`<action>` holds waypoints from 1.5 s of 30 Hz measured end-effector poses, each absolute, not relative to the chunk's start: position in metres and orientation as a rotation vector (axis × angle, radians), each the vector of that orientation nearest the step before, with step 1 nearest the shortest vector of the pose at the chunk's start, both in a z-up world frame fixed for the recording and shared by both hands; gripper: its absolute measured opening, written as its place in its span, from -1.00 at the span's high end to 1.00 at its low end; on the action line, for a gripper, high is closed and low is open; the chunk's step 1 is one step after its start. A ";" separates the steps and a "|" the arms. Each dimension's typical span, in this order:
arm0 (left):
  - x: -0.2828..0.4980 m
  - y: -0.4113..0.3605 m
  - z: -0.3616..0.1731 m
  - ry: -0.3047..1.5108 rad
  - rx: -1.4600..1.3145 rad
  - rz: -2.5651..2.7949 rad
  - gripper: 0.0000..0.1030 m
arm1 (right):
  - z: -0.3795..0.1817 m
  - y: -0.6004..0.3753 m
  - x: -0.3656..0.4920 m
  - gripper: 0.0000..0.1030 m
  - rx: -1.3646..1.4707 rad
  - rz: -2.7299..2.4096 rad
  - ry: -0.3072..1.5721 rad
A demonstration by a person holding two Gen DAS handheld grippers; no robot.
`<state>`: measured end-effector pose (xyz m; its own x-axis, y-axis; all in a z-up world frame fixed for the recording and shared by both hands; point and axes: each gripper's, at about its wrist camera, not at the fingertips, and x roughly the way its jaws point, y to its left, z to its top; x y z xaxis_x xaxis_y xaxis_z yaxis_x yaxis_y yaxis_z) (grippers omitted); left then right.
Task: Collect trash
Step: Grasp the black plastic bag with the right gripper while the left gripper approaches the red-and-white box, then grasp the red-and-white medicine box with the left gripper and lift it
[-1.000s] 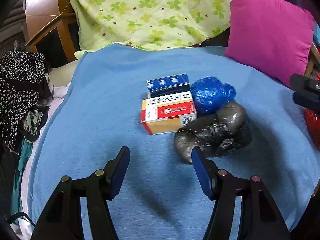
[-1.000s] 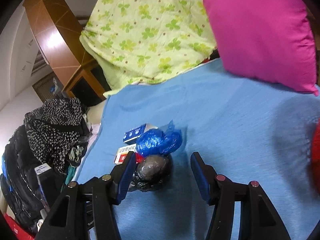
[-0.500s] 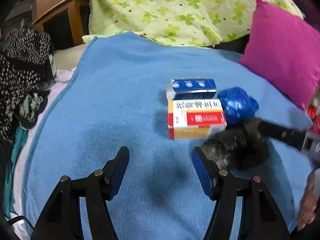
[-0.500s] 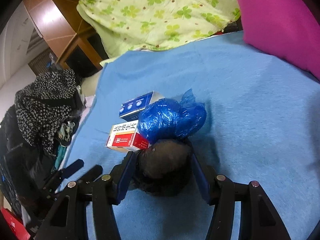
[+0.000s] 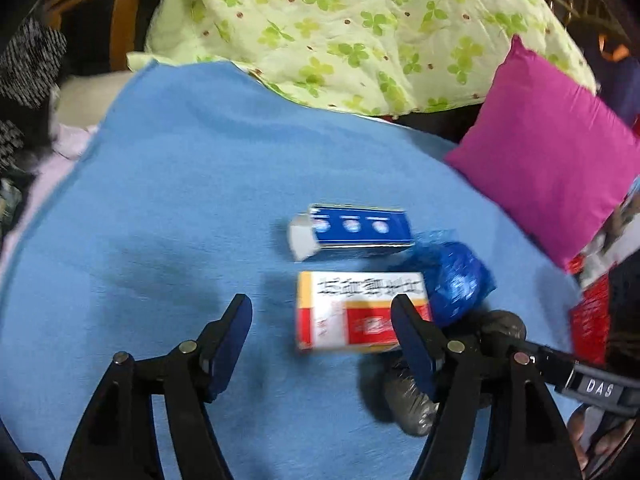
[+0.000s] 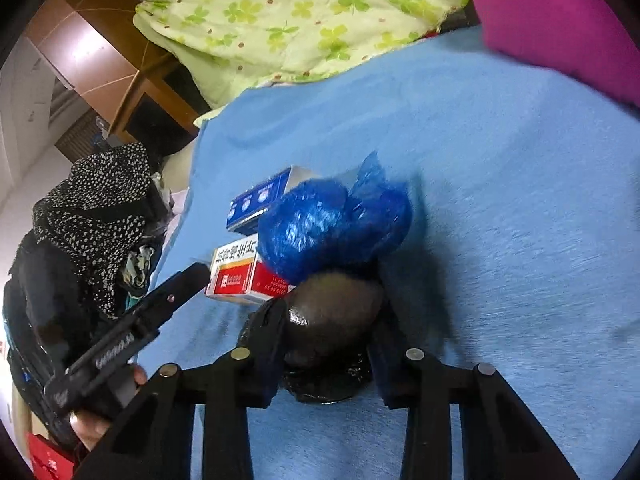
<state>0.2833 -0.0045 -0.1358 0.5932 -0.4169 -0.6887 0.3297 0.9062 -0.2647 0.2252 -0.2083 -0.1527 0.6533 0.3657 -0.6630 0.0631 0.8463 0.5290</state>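
Note:
On the blue blanket (image 5: 168,208) lie a red, white and yellow box (image 5: 352,312), a blue box (image 5: 356,226), a crumpled blue plastic bag (image 5: 460,276) and a black plastic bag (image 6: 336,304). My left gripper (image 5: 322,316) is open, its jaws opening. The red box lies just ahead, reaching in between the tips beside the right finger (image 5: 408,328), untouched. My right gripper (image 6: 330,320) straddles the black bag; its jaws are closing and both pads press its sides. The blue bag (image 6: 332,228) rests just beyond, against the red box (image 6: 236,276).
A green clover quilt (image 5: 360,28) and a magenta pillow (image 5: 548,152) lie at the far side of the bed. Dark spotted clothes (image 6: 92,216) pile up off the left edge by wooden furniture (image 6: 100,52). A red bag (image 5: 590,320) sits at the right.
My left gripper moved in toward the red box and spread a little wider. My right gripper came down over the black bag and closed its fingers against it.

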 end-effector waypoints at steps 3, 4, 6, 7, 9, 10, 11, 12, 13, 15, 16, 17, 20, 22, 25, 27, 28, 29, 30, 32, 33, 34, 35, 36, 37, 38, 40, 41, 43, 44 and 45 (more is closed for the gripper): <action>0.285 -0.013 -0.137 0.846 -0.137 -0.453 -0.41 | -0.143 -0.218 0.215 0.27 0.544 0.155 0.819; 0.283 -0.019 -0.137 0.851 -0.131 -0.460 -0.41 | -0.140 -0.223 0.211 0.27 0.543 0.139 0.810; 0.276 -0.031 -0.133 0.841 -0.095 -0.468 -0.49 | -0.136 -0.233 0.203 0.27 0.549 0.119 0.795; 0.275 -0.035 -0.133 0.833 -0.081 -0.466 -0.57 | -0.135 -0.238 0.200 0.27 0.555 0.116 0.788; 0.272 -0.042 -0.132 0.824 -0.070 -0.462 -0.65 | -0.132 -0.247 0.195 0.27 0.562 0.106 0.776; 0.271 -0.044 -0.133 0.829 -0.073 -0.464 -0.65 | -0.132 -0.251 0.193 0.27 0.565 0.100 0.774; 0.271 -0.046 -0.134 0.833 -0.070 -0.460 -0.67 | -0.133 -0.254 0.191 0.27 0.568 0.096 0.776; 0.270 -0.050 -0.134 0.825 -0.057 -0.445 -0.67 | -0.133 -0.258 0.190 0.27 0.571 0.091 0.777; 0.269 -0.051 -0.134 0.821 -0.051 -0.440 -0.69 | -0.133 -0.261 0.188 0.27 0.572 0.088 0.778; 0.268 -0.055 -0.135 0.813 -0.035 -0.425 -0.74 | -0.133 -0.266 0.186 0.27 0.574 0.085 0.777; 0.267 -0.058 -0.137 0.811 -0.020 -0.415 -0.76 | -0.133 -0.268 0.185 0.27 0.575 0.083 0.775; 0.267 -0.060 -0.138 0.807 -0.002 -0.406 -0.77 | -0.133 -0.268 0.185 0.27 0.576 0.081 0.774; 0.265 -0.066 -0.141 0.792 0.067 -0.382 -0.78 | -0.132 -0.273 0.182 0.27 0.587 0.082 0.771; 0.265 -0.066 -0.143 0.789 0.090 -0.365 -0.78 | -0.131 -0.275 0.182 0.27 0.592 0.083 0.767; 0.268 -0.061 -0.143 0.793 0.077 -0.357 -0.77 | -0.131 -0.273 0.181 0.27 0.591 0.087 0.768; 0.273 -0.055 -0.145 0.814 0.053 -0.359 -0.77 | -0.131 -0.271 0.181 0.27 0.595 0.098 0.766; 0.274 -0.053 -0.147 0.826 0.041 -0.355 -0.77 | -0.129 -0.268 0.181 0.27 0.593 0.106 0.764; 0.274 -0.050 -0.148 0.839 0.029 -0.348 -0.77 | -0.129 -0.266 0.181 0.27 0.589 0.111 0.763; 0.277 -0.047 -0.151 0.852 0.009 -0.343 -0.77 | -0.129 -0.263 0.182 0.27 0.586 0.115 0.767; 0.277 -0.045 -0.151 0.853 -0.004 -0.337 -0.75 | -0.133 -0.257 0.184 0.27 0.585 0.116 0.779; 0.278 -0.044 -0.150 0.849 -0.003 -0.335 -0.70 | -0.135 -0.255 0.185 0.27 0.583 0.114 0.787; 0.278 -0.044 -0.150 0.848 -0.005 -0.338 -0.60 | -0.138 -0.250 0.187 0.27 0.579 0.107 0.795; 0.278 -0.044 -0.150 0.851 -0.011 -0.340 -0.60 | -0.139 -0.248 0.188 0.27 0.572 0.100 0.800; 0.279 -0.042 -0.149 0.854 -0.031 -0.344 -0.60 | -0.141 -0.244 0.189 0.27 0.565 0.094 0.803; 0.280 -0.040 -0.150 0.857 -0.044 -0.346 -0.60 | -0.142 -0.240 0.189 0.27 0.554 0.083 0.800; 0.280 -0.039 -0.150 0.858 -0.057 -0.346 -0.60 | -0.142 -0.237 0.189 0.27 0.544 0.077 0.795; 0.279 -0.037 -0.150 0.859 -0.060 -0.339 -0.59 | -0.142 -0.229 0.187 0.27 0.512 0.059 0.779; 0.278 -0.036 -0.148 0.854 -0.060 -0.335 -0.59 | -0.142 -0.226 0.186 0.27 0.503 0.052 0.772; 0.275 -0.032 -0.145 0.842 -0.067 -0.328 -0.59 | -0.141 -0.222 0.183 0.27 0.502 0.044 0.760; 0.273 -0.029 -0.142 0.836 -0.071 -0.325 -0.59 | -0.140 -0.222 0.181 0.27 0.501 0.041 0.752; 0.270 -0.025 -0.138 0.825 -0.074 -0.322 -0.59 | -0.138 -0.221 0.178 0.27 0.499 0.037 0.742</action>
<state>0.2702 -0.0246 -0.1383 0.6328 -0.3094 -0.7099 0.2525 0.9490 -0.1885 0.1784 -0.2209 -0.1384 0.7421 0.2051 -0.6382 0.1413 0.8828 0.4480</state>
